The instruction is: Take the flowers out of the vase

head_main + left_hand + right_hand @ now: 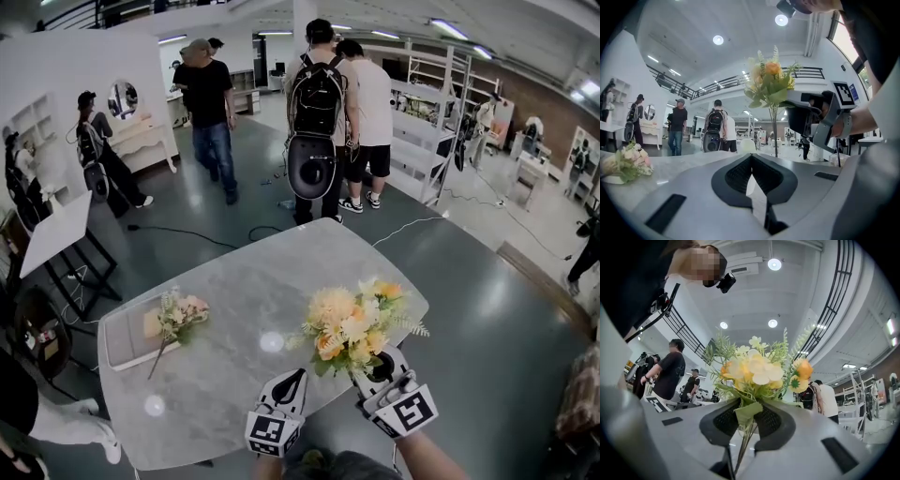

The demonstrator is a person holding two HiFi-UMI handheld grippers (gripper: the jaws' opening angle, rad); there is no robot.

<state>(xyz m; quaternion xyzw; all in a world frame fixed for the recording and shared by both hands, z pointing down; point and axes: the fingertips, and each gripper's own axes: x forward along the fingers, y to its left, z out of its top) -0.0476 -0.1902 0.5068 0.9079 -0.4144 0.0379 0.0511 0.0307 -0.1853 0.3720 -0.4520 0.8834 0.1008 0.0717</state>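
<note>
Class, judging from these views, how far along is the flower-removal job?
Done: one pink bouquet lies on the table. In hand: the right hand-held gripper clamps the stems of the yellow-orange bouquet; no vase in view. Left: probably setting it down. The left hand-held gripper is shut, empty.

Left gripper (298, 375) and right gripper (377, 367) are grey with black ribbed pads (737, 174); each bears a white, black-marked cube (269, 433).
</note>
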